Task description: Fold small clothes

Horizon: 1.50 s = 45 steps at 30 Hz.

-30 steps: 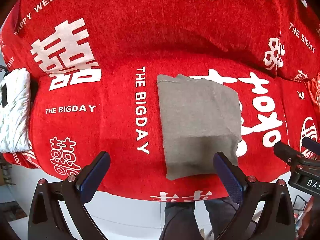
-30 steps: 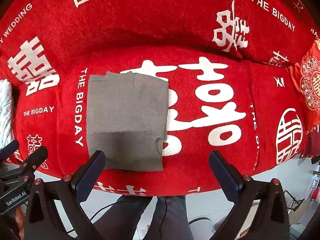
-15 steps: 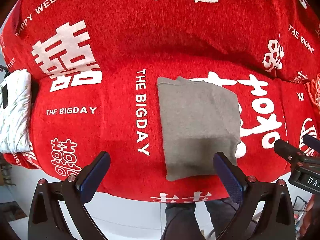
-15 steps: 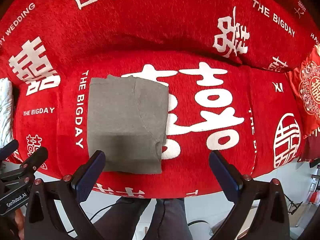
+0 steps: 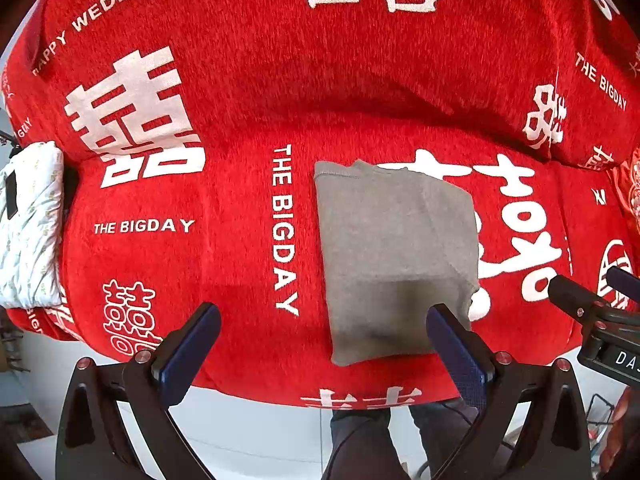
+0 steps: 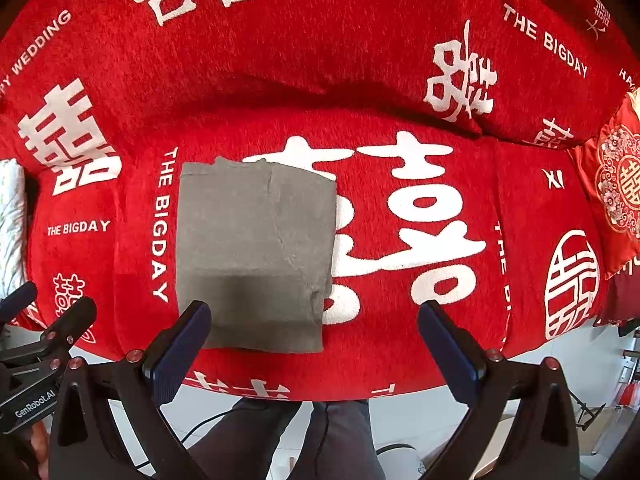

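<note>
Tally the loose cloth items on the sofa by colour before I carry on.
Grey folded garment: 1
White patterned cloth at the sofa's left end: 1
Red embroidered cushion at the right end: 1
Total: 3

Red wedding-print sofa cover [image 5: 240, 80], white cushion [image 5: 28, 224], pale floor [image 5: 256, 432].
</note>
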Each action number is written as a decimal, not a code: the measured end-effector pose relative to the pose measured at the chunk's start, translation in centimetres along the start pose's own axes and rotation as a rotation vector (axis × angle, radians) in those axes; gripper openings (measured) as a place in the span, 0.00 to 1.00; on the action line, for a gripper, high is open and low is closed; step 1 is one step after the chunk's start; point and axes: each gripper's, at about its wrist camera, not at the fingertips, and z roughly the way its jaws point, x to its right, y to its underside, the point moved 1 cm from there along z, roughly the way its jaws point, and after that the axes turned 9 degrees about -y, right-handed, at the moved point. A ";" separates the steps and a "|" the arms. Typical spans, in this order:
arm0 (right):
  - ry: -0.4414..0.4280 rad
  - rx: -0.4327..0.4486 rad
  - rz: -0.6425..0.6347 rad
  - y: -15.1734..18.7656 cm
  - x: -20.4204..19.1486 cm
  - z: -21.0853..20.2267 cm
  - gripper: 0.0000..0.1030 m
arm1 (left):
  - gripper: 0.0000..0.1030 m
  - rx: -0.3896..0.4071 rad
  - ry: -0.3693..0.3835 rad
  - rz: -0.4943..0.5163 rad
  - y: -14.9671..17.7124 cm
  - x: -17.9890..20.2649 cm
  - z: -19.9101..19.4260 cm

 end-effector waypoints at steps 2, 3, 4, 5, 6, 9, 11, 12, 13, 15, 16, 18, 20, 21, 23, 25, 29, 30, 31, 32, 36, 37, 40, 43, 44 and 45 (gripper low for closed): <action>0.001 -0.001 -0.002 0.0 0.0 0.0 1.00 | 1.00 0.000 0.000 0.000 -0.1 0.0 0.0; 0.001 0.000 -0.001 -0.1 0.0 0.0 1.00 | 1.00 0.000 0.000 0.000 -0.1 0.0 0.0; 0.001 0.000 -0.003 -0.1 0.0 0.0 1.00 | 1.00 -0.001 0.001 -0.002 0.0 0.0 0.0; 0.001 0.001 -0.003 -0.1 0.0 0.0 1.00 | 1.00 -0.001 0.001 -0.002 0.0 0.0 0.0; 0.002 0.000 -0.004 -0.2 0.0 0.0 1.00 | 1.00 -0.002 0.002 -0.002 -0.1 0.0 0.0; 0.000 -0.001 -0.001 -0.2 0.0 0.0 1.00 | 1.00 -0.002 0.002 -0.002 -0.1 0.0 0.0; 0.001 -0.002 -0.003 -0.2 0.0 0.1 1.00 | 1.00 -0.002 0.003 -0.001 -0.1 0.0 0.0; 0.000 -0.001 -0.004 -0.2 0.0 0.0 1.00 | 1.00 -0.002 0.002 0.000 -0.2 0.0 -0.1; 0.000 -0.002 -0.005 -0.2 0.0 0.0 1.00 | 1.00 -0.002 0.003 0.000 -0.1 0.0 0.0; 0.001 0.000 -0.002 -0.2 0.0 0.0 1.00 | 1.00 -0.003 0.002 -0.002 -0.2 0.0 0.0; 0.002 -0.001 -0.002 -0.3 0.0 0.1 1.00 | 1.00 -0.004 0.003 -0.004 -0.2 0.0 0.0; 0.003 -0.002 -0.002 -0.3 -0.1 0.1 1.00 | 1.00 -0.005 0.003 -0.005 -0.4 0.0 0.0; 0.001 -0.002 -0.002 -0.3 0.0 0.1 1.00 | 1.00 -0.003 0.002 -0.003 -0.4 0.0 0.0; 0.001 -0.003 -0.002 -0.3 0.0 0.1 1.00 | 1.00 -0.003 0.002 -0.004 -0.5 0.0 -0.1; 0.002 -0.003 -0.001 -0.3 -0.1 0.1 1.00 | 1.00 -0.003 0.003 -0.005 -0.5 0.0 0.0; 0.002 -0.004 -0.002 -0.3 0.0 0.2 1.00 | 1.00 -0.004 0.003 -0.005 -0.7 0.0 0.1; 0.003 -0.002 -0.003 -0.3 0.0 0.1 1.00 | 1.00 -0.004 0.002 -0.006 -0.7 0.1 0.0; 0.002 -0.002 -0.003 -0.4 0.0 0.2 1.00 | 1.00 -0.003 0.002 -0.007 -0.7 0.1 0.0; 0.003 -0.002 -0.003 -0.4 -0.1 0.2 1.00 | 1.00 -0.004 0.001 -0.007 -0.6 0.1 0.0; 0.003 -0.004 -0.004 -0.4 -0.1 0.2 1.00 | 1.00 -0.004 0.001 -0.007 -0.7 0.1 0.0; 0.006 -0.007 -0.001 -0.5 -0.1 0.1 1.00 | 1.00 -0.001 -0.003 -0.015 -0.8 0.1 0.1; 0.008 -0.007 0.001 -0.3 -0.1 0.1 1.00 | 1.00 0.000 -0.002 -0.018 -0.9 0.0 0.1; 0.011 -0.006 0.003 -0.2 -0.1 0.1 1.00 | 1.00 0.001 -0.003 -0.030 -0.7 -0.2 0.2; 0.010 -0.007 0.002 -0.2 -0.1 0.1 1.00 | 1.00 0.004 -0.007 -0.040 -0.5 -0.4 0.2; 0.011 -0.007 0.001 -0.1 -0.2 0.1 1.00 | 1.00 0.005 -0.008 -0.042 -0.4 -0.5 0.2; 0.012 -0.008 0.001 -0.1 -0.2 0.1 1.00 | 1.00 0.005 -0.008 -0.042 -0.3 -0.5 0.2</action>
